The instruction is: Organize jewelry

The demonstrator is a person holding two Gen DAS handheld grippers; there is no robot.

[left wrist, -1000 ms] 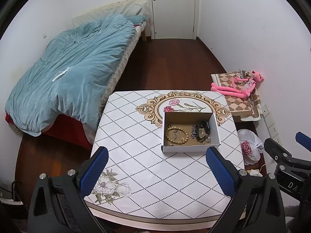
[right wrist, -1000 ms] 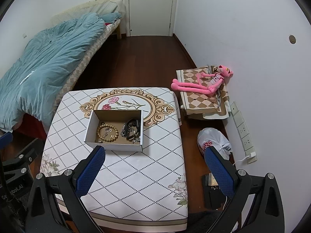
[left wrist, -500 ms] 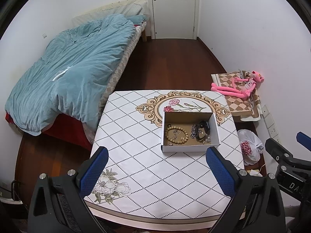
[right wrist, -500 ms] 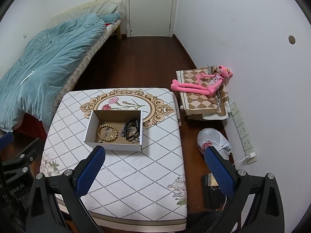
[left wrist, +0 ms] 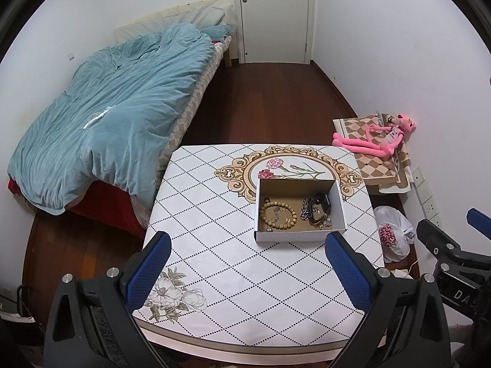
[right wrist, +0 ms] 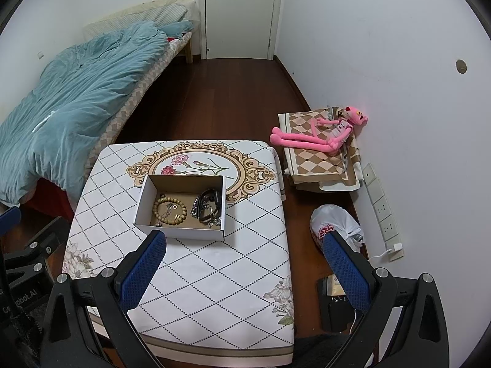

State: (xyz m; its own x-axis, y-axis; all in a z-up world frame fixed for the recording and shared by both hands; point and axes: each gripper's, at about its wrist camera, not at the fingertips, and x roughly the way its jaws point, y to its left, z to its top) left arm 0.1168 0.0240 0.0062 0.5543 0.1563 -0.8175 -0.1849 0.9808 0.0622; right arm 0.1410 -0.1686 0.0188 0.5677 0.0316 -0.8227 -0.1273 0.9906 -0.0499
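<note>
A white cardboard box [left wrist: 299, 234] [right wrist: 181, 232] stands open on the patterned table [left wrist: 230, 276] [right wrist: 221, 276]. Inside lie a wooden bead bracelet [left wrist: 277, 214] [right wrist: 169, 210], a dark watch or strap [left wrist: 319, 207] [right wrist: 210, 204], a metal chain and small rings. My left gripper [left wrist: 248, 266] is open and empty, held above the table's near side, short of the box. My right gripper [right wrist: 245, 263] is open and empty, over the table's near right edge. The right gripper also shows at the right edge of the left wrist view [left wrist: 448, 245].
A bed with a blue duvet [left wrist: 107, 122] [right wrist: 61, 98] stands left of the table. A pink plush toy [left wrist: 377, 141] [right wrist: 319, 135] lies on a folded checked cloth by the right wall. A white plastic bag [left wrist: 392, 236] [right wrist: 334, 224] sits on the wood floor. A closed door [left wrist: 276, 15] is at the back.
Almost nothing has changed. Both grippers stay open and hover in nearly the same place, with only a very slight drift of the views.
</note>
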